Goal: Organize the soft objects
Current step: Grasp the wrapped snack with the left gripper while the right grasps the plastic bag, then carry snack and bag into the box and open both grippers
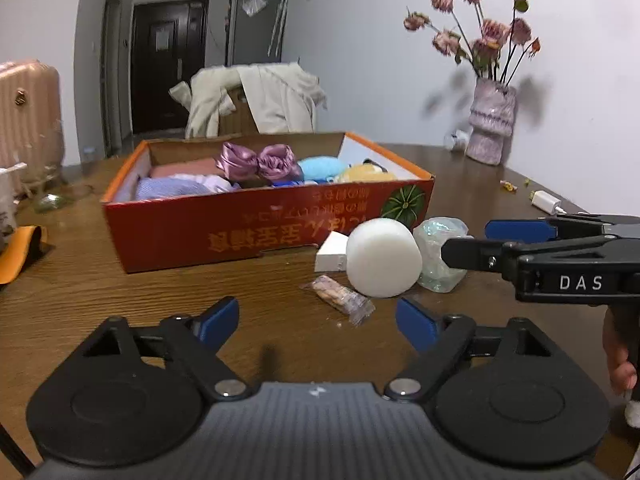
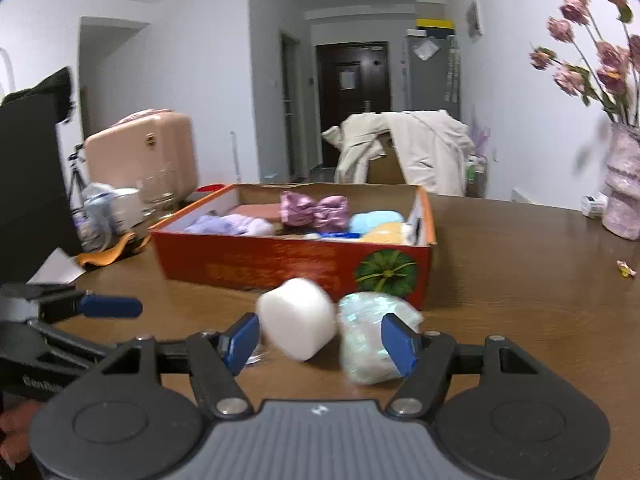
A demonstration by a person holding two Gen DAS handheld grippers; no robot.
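Box (image 1: 192, 232): orange-red, yellow print, green pumpkin picture. Inside: shiny purple bow (image 1: 258, 164), lilac cloth (image 1: 176, 190), light blue ball (image 1: 320, 169), yellow plush (image 1: 366, 174). Foam block (image 1: 382, 258) white. Table (image 1: 120, 300) brown woodgrain. Vase (image 1: 490, 120) mottled pink. Gripper pads (image 1: 218, 320) blue.

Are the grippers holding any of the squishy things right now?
No. The left gripper is open over bare table. The right gripper is open too, with the white sponge between its fingers, not yet squeezed.
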